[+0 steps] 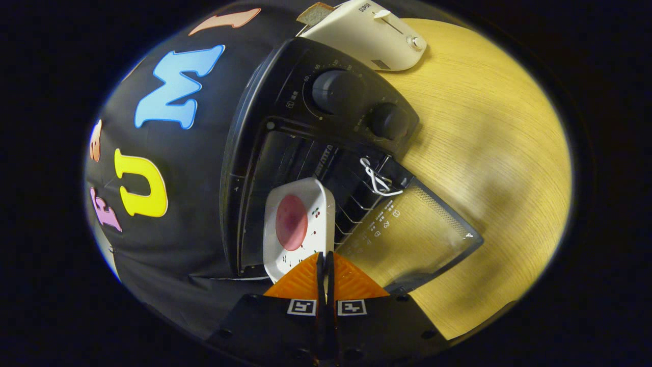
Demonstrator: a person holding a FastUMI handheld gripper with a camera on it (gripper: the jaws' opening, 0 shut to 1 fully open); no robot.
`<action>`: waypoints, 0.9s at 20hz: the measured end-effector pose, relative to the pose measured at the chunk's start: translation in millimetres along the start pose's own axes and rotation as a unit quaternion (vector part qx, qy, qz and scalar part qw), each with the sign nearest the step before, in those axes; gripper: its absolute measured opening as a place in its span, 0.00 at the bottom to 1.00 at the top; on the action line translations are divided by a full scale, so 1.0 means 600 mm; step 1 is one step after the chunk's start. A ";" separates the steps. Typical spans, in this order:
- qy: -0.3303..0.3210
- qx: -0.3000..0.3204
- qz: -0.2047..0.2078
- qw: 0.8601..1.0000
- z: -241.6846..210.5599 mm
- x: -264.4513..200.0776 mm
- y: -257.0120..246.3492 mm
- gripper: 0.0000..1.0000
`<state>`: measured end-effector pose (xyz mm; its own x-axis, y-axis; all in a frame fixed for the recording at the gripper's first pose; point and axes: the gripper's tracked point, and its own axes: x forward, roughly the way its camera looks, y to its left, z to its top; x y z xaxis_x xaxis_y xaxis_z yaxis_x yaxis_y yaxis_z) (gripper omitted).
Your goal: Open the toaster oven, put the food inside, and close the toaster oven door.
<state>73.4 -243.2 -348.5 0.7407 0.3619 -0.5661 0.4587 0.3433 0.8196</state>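
Note:
The black toaster oven point(305, 97) stands on the wooden table with its glass door point(417, 234) swung fully open and lying flat. A white square plate point(279, 252) carrying a round pink slice of food point(291, 222) sits in the oven's mouth, over the wire rack point(356, 201). My gripper point(325, 259) is just outside the opening, and its orange fingers point(300, 283) are pressed together on the plate's near rim. The view is rolled to one side, so the oven looks tilted.
A white pop-up toaster point(372, 35) with a bread slice point(315, 12) in its slot stands behind the oven. A white loop of cord point(378, 181) hangs at the door's hinge edge. The wooden table point(499, 153) stretches out beyond the open door.

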 end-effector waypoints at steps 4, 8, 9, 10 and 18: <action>-0.020 0.028 -0.004 0.999 0.022 0.042 0.019 0.02; -0.061 0.049 0.017 0.997 0.050 0.056 0.049 0.02; -0.063 0.051 0.007 0.997 0.050 0.062 0.047 0.02; -0.063 0.050 0.004 0.997 0.050 0.064 0.049 0.02; -0.092 0.028 0.033 0.995 0.060 0.051 0.071 0.07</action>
<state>133.0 -248.7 -328.0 0.8452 0.2158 -0.4890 0.4284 0.2737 0.8611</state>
